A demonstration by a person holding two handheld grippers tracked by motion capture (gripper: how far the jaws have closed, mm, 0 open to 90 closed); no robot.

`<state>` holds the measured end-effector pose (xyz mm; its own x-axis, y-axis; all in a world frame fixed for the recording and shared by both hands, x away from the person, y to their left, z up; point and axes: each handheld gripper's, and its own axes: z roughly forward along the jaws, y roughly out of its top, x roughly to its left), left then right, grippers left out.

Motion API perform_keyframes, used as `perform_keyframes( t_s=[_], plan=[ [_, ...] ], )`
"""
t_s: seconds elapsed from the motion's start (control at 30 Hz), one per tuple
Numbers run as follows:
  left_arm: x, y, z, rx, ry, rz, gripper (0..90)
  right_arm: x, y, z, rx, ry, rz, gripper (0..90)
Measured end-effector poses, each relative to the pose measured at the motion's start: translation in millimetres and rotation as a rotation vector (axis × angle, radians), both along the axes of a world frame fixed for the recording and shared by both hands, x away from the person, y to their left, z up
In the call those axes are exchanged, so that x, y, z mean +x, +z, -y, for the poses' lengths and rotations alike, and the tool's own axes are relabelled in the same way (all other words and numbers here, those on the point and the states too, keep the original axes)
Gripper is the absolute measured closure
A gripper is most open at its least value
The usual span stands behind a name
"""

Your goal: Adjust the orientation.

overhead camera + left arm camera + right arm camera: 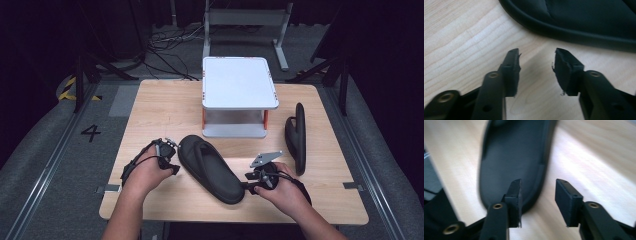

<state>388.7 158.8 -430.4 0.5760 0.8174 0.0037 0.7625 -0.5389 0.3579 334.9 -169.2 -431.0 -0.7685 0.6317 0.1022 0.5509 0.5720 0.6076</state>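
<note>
A black slipper (210, 169) is seen lying flat on the counter (165, 107), sole down, set diagonally between the two hands. Its surface is matt and dark, with a raised rim around the footbed and a broad band across the toe end. The toe end lies just beside the left gripper (172, 146); the heel end lies at the right gripper (248, 181).

In the left gripper view, the jaws are spread with bare wood between them, and the slipper's rounded rim (564, 31) is seen just beyond the tips, apart from them. In the right gripper view, the jaws are likewise parted; the heel edge (511, 165) is seen past the inner jaw, partly within the gap, and no pad is seen pressing on it. The picture is blurred there.

A second black slipper (296, 137) is noted on edge near the counter's right side, well apart from the first. A white two-tier stand (239, 82) with orange posts is placed at the far middle.

The counter is of pale wood with visible grain. Grey floor (60, 160) is seen around it, marked with a "4" (91, 132); cables and dark frames are seen behind.
</note>
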Motion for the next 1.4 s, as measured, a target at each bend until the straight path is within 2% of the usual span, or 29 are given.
perform_keyframes(
  t_s=[0.03, 0.07, 0.1, 0.17, 0.2, 0.27, 0.33, 0.37, 0.4, 0.5, 0.63, 0.67, 0.7, 0.73, 0.8, 0.83, 0.97, 1.03, 1.13, 1.2, 1.33, 1.4],
  plan=[
    [2.1, -1.1, 1.5, 0.010, 0.007, -0.006, 62.8, 2.1, -2.0, 1.9, -0.012, -0.015, 0.005, 63.7],
    [5.7, -3.9, 4.4, 0.025, 0.013, -0.017, 68.1, 6.3, -9.2, 4.5, -0.051, -0.034, 0.019, 66.3],
    [5.7, -3.9, 4.4, 0.025, 0.013, -0.017, 70.4, 6.3, -9.2, 4.5, -0.051, -0.034, 0.019, 66.3],
    [9.5, -8.0, 8.5, 0.016, 0.009, -0.027, 71.6, 8.7, -18.3, 4.2, -0.074, -0.040, 0.008, 67.3],
    [10.7, -8.6, 9.9, 0.019, 0.002, -0.029, 71.7, 8.6, -21.6, 3.1, -0.079, -0.026, -0.005, 67.4],
    [12.8, -8.8, 13.4, 0.037, -0.006, -0.043, 75.2, 6.1, -24.0, -0.3, -0.068, -0.011, -0.033, 71.4],
    [13.6, -8.6, 14.8, 0.028, -0.010, -0.036, 75.8, 4.4, -22.6, -1.8, -0.082, -0.001, -0.015, 72.0],
    [14.1, -9.0, 15.6, 0.026, -0.013, -0.033, 78.1, 2.4, -22.4, -2.6, -0.070, 0.006, -0.044, 74.1],
    [14.4, -9.0, 16.3, 0.027, -0.017, -0.030, 78.6, 1.2, -22.9, -2.7, -0.063, 0.016, -0.053, 75.9],
    [15.0, -6.9, 21.9, -0.011, -0.043, -0.024, 78.8, -3.8, -22.2, -4.4, -0.069, 0.031, -0.057, 78.7],
    [16.5, -4.9, 30.6, 0.050, -0.070, -0.023, 79.8, -10.0, -20.3, -6.6, -0.076, 0.054, -0.083, 80.1],
    [16.8, -5.6, 32.5, 0.035, -0.077, -0.004, 79.7, -11.8, -19.8, -7.4, -0.073, 0.061, -0.091, 80.7],
    [16.7, -5.5, 34.3, -0.001, -0.082, 0.000, 79.5, -13.5, -18.9, -7.7, -0.067, 0.075, -0.115, 81.5],
    [16.7, -5.5, 34.3, -0.001, -0.082, 0.000, 78.7, -13.5, -18.9, -7.7, -0.067, 0.075, -0.115, 81.5],
    [15.5, -3.0, 43.0, -0.084, -0.130, 0.001, 77.7, -17.1, -18.3, -7.6, -0.050, 0.098, -0.152, 81.7],
    [15.0, -1.1, 49.4, -0.109, -0.150, 0.012, 74.9, -19.4, -18.3, -7.7, -0.047, 0.105, -0.164, 81.7],
    [17.1, -0.6, 65.5, -0.102, -0.191, 0.056, 74.3, -24.1, -17.7, -7.2, -0.046, 0.121, -0.185, 81.0],
    [18.9, -2.8, 68.9, -0.118, -0.191, 0.058, 73.8, -25.8, -18.3, -7.0, -0.039, 0.130, -0.206, 80.3],
    [18.6, 0.8, 68.4, -0.128, -0.178, 0.039, 70.2, -25.8, -18.8, -4.5, -0.029, 0.122, -0.215, 76.9],
    [18.0, 3.1, 66.1, -0.157, -0.172, 0.035, 66.2, -25.2, -19.5, -2.7, -0.024, 0.113, -0.215, 74.8],
    [16.1, 8.2, 58.0, -0.169, -0.151, 0.050, 60.6, -23.8, -16.2, 2.1, -0.034, 0.092, -0.191, 71.6],
    [15.2, 12.9, 51.3, -0.180, -0.136, 0.062, 56.3, -21.8, -10.4, 7.6, -0.032, 0.079, -0.163, 68.1]
  ],
)
